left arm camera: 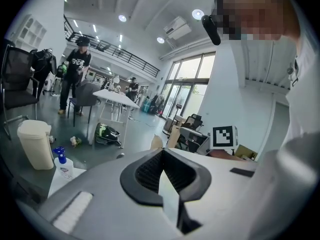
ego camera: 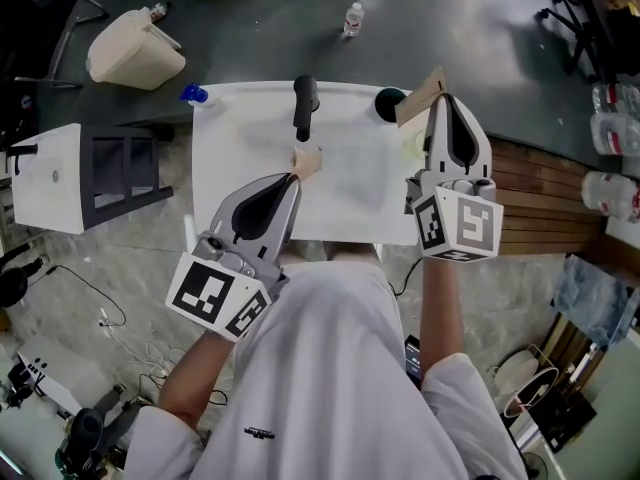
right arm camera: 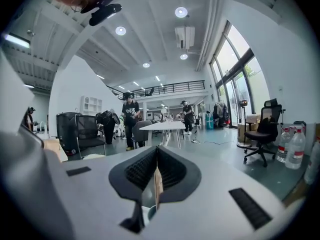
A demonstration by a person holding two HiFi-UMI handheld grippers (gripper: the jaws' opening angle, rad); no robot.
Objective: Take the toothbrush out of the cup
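Observation:
On the white table (ego camera: 240, 158) a small tan cup (ego camera: 307, 162) sits near the middle. A thick black toothbrush handle (ego camera: 304, 106) reaches away from it, and I cannot tell whether its end is inside the cup. My left gripper (ego camera: 293, 179) is shut and holds nothing, its tip just short of the cup. In the left gripper view a tan shape (left arm camera: 156, 143) shows right past the closed left gripper (left arm camera: 161, 152). My right gripper (ego camera: 446, 98) is shut at the table's right side beside a cardboard piece (ego camera: 420, 98). In the right gripper view the right gripper (right arm camera: 156, 150) shows a thin tan sliver in its slit.
A black round object (ego camera: 388, 103) stands at the table's back edge. A blue-capped bottle (ego camera: 193, 94) is at the back left corner. On the floor are a beige bin (ego camera: 135, 53) and a water bottle (ego camera: 352, 18). A white shelf unit (ego camera: 60, 183) stands left, and wooden flooring (ego camera: 540, 198) lies right.

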